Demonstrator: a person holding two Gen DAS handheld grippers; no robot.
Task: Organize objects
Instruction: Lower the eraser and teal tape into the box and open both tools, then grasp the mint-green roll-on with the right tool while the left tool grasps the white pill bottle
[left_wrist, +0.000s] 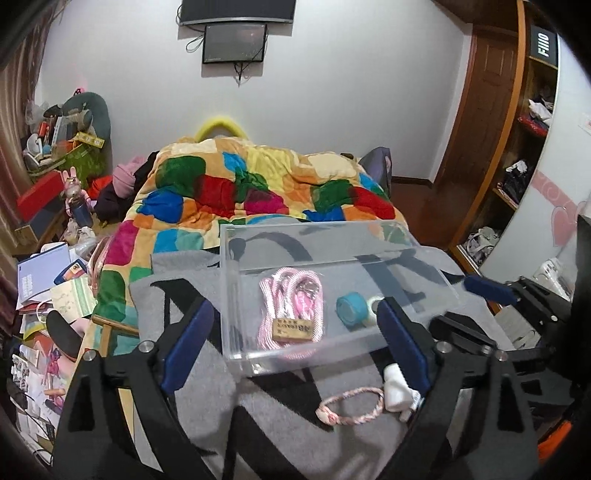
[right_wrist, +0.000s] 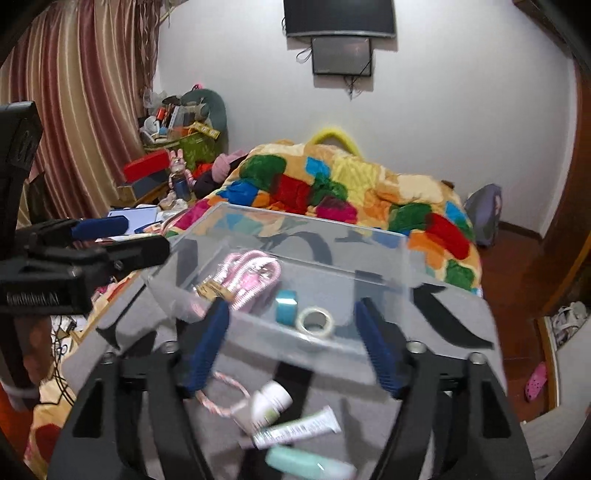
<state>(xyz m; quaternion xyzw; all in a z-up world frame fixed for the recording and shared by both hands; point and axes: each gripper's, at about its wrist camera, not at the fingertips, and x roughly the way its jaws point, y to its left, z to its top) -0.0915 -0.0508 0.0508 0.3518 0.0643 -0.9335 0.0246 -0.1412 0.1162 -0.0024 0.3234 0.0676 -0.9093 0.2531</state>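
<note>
The box (left_wrist: 236, 295) is clear glossy plastic. A fuzzy grey blanket (left_wrist: 207, 387) lies under it. The pink cord (left_wrist: 291, 288) is braided, its tag (left_wrist: 291, 328) wooden.

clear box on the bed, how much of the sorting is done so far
Done: the clear box already holds the pink cord bundle, blue tape roll and white tape roll. In hand: nothing; the left gripper and right gripper are both open and empty. Left on the blanket: pink bracelet, white bottle, white tube, mint tube.
</note>
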